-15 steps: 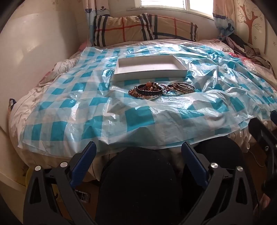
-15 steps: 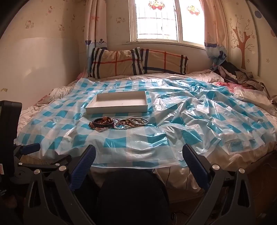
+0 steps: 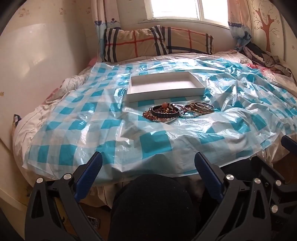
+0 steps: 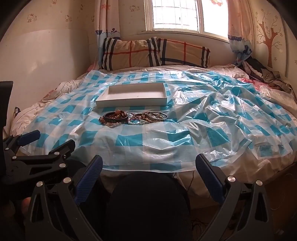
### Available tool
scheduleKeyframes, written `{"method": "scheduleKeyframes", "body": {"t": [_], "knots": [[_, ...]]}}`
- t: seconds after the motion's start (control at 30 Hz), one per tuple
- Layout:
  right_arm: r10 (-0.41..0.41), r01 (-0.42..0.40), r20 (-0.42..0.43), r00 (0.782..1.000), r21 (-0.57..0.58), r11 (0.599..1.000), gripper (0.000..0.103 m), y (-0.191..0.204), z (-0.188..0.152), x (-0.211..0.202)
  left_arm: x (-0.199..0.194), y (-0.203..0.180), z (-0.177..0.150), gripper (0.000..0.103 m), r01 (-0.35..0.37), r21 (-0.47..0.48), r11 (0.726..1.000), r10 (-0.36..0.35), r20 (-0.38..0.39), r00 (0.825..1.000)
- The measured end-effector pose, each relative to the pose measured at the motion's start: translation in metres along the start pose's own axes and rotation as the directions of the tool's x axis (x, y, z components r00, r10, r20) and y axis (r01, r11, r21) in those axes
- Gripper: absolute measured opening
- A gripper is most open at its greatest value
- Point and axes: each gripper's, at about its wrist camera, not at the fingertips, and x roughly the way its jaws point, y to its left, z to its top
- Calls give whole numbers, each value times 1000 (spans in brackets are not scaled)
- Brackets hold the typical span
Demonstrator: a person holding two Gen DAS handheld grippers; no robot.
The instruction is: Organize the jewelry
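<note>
From my seat I see a pale wall [image 4: 37, 61] on the left, then a bed [image 4: 46, 103] covered by a crinkled blue-and-white checked plastic sheet [image 4: 213, 118]. Two plaid pillows [image 4: 154, 53] lean under a bright window [image 4: 185, 16], and a heap of clothes [image 4: 263, 76] lies at the far right by a tree decal [image 4: 269, 39]. On the sheet sits a shallow white box [image 4: 133, 95], and just in front of it a cluster of bracelets [image 4: 133, 117]. Both my grippers hang short of the bed's near edge: the left gripper [image 3: 148, 165] and the right gripper [image 4: 149, 164] have their fingers spread wide with nothing between them.
</note>
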Motion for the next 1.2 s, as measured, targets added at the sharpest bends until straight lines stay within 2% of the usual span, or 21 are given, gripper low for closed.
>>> {"method": "scheduleKeyframes", "body": {"t": [0.07,0.2,0.47,0.57,0.63,0.73,0.9,1.0,1.07,1.13,1.2], "knots": [[2,-2,-14,1000,3,1000,96,-1,1,4,8,5,-1,95,8,-24,1000,-8,-29,1000],[2,-2,-42,999,14,1000,96,-1,1,11,10,18,-2,95,21,-80,997,-23,-30,999],[0,1,-49,999,11,1000,96,1,3,13,9,7,-4,95,11,-45,999,-12,-14,1000],[11,-11,-39,999,22,1000,96,-3,9,6,-3,12,1,95,45,-58,997,-45,-13,999],[-25,26,-13,1000,10,1000,96,-10,23,-6,-17,22,13,95,51,-67,996,-52,-7,999],[-56,56,56,997,13,998,96,-28,47,-36,-46,40,33,95,18,-77,997,-13,62,998],[-67,70,65,996,-48,996,96,-40,56,-84,-87,56,49,95,-62,-48,997,68,134,989],[-77,79,30,997,-80,994,96,-39,41,-107,-109,56,51,95,-182,7,983,177,202,963],[-47,47,-15,999,-38,998,96,-41,32,-117,-123,58,50,95,-221,7,975,213,227,950],[-38,38,-50,998,-3,999,96,-41,23,-125,-135,58,47,95,-214,8,977,207,210,956],[-41,43,-68,997,25,999,96,-40,15,-133,-140,57,39,95,-153,9,988,150,148,978]]}}
